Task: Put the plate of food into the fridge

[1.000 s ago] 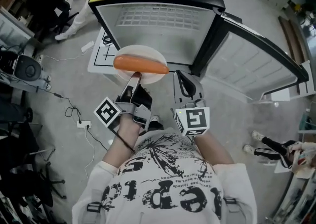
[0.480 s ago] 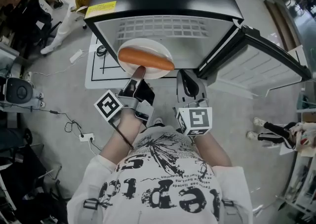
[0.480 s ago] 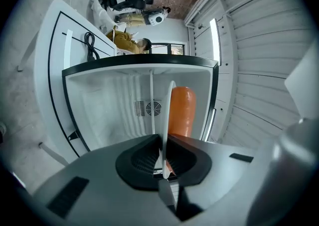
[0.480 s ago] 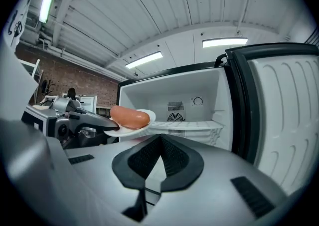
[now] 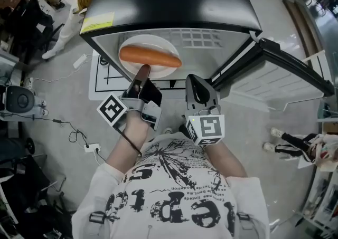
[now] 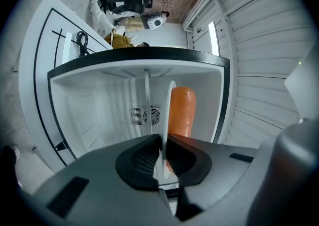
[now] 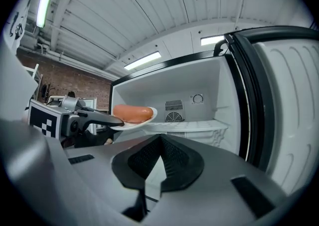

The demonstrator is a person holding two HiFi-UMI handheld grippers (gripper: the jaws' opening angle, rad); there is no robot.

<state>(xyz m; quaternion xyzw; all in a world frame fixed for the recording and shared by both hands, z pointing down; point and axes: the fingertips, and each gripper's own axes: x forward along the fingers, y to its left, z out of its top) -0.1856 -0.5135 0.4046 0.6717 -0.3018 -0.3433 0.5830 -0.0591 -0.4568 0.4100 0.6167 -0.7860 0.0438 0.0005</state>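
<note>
A white plate [image 5: 158, 45] carrying an orange sausage [image 5: 150, 57] hangs at the mouth of the open black fridge [image 5: 169, 0], just under its top edge. My left gripper [image 5: 142, 72] is shut on the plate's near rim. In the left gripper view the plate [image 6: 168, 105] shows edge-on between the jaws, the sausage [image 6: 182, 113] beside it. The right gripper view shows the plate [image 7: 150, 116] and sausage [image 7: 132, 113] level with the fridge's white shelf [image 7: 194, 126]. My right gripper [image 5: 196, 87] is shut and holds nothing, just right of the plate.
The fridge door [image 5: 285, 74] stands swung open to the right. A white board with black lines [image 5: 103, 77] lies on the floor left of the fridge. Cables [image 5: 79, 127] trail at the left. A person's feet [image 5: 285, 145] are at the far right.
The plate with the sausage has moved forward from in front of the fridge to its opening. Both grippers have advanced with it; the left gripper's hold is unchanged.
</note>
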